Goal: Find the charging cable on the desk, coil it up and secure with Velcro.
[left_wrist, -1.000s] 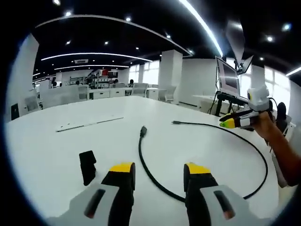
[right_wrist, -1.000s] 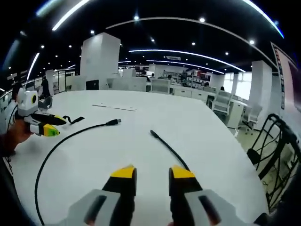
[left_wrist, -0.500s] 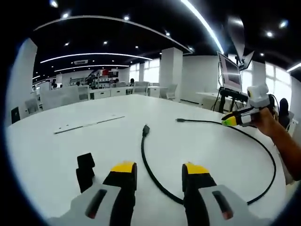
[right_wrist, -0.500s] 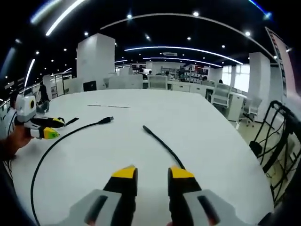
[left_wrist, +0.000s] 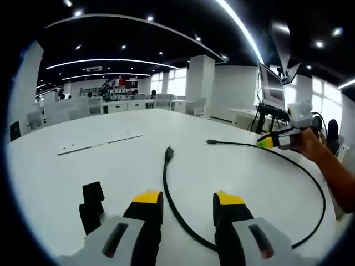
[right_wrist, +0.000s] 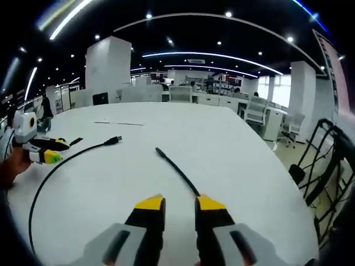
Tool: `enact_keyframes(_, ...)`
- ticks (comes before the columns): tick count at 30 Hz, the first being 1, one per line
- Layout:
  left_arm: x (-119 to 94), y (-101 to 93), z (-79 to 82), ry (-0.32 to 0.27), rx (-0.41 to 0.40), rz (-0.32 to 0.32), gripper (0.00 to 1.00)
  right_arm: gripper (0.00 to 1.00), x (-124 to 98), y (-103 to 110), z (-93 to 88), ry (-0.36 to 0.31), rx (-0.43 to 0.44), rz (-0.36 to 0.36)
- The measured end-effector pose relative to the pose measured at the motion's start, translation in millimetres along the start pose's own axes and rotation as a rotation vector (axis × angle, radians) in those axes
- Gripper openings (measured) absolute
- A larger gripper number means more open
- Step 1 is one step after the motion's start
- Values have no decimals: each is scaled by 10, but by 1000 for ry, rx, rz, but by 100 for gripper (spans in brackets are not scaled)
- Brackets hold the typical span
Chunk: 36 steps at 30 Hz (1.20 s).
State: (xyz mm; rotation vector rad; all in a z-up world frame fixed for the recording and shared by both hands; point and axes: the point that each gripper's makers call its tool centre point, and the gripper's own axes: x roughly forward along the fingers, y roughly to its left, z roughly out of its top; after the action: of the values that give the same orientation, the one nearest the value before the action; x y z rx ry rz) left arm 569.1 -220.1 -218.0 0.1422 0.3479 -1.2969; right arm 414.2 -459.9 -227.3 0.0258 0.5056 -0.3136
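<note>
What moved: the right claw [right_wrist: 173, 200] has come closer to one end of the long thin black charging cable [left_wrist: 172, 208]; the cable itself has stayed where it lay.
Black strap: a small black Velcro strap [left_wrist: 91, 206] lies just beside the left claw [left_wrist: 188, 198], on its left.
Left claw: open, holding nothing, low over the smooth white tabletop [left_wrist: 111, 166], with the cable running between its jaws.
Cable: it lies in one big open loop on the tabletop, both plugs free.
Right claw: jaws a little apart, holding nothing, just over the cable end.
Done: the cable is found.
Left to do: I think everything else, grabbing it, coiling it, wrapping the strap around.
</note>
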Motion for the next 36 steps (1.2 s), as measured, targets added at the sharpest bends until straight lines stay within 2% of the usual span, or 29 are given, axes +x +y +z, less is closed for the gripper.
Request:
enact_keyframes(6,73,15,-33,11,-4,4,35,21,81,-146,-36,2,26,-33)
enact_keyframes(16,207,90,-133,39,-19,21,34,19,139,-196,-52,-7,38,-54)
enact_keyframes(20,221,111,-128,34,-15,30,32,19,126,-184,-45,-13,37,-62)
enact_keyframes(25,235,145,-128,28,-14,46,28,18,242,-388,-74,1,48,-61)
enact_keyframes(32,250,199,-125,21,3,65,22,18,292,-530,-75,-5,58,-62)
enact_keyframes(36,248,231,-125,19,10,81,19,18,257,-454,-82,-11,61,-60)
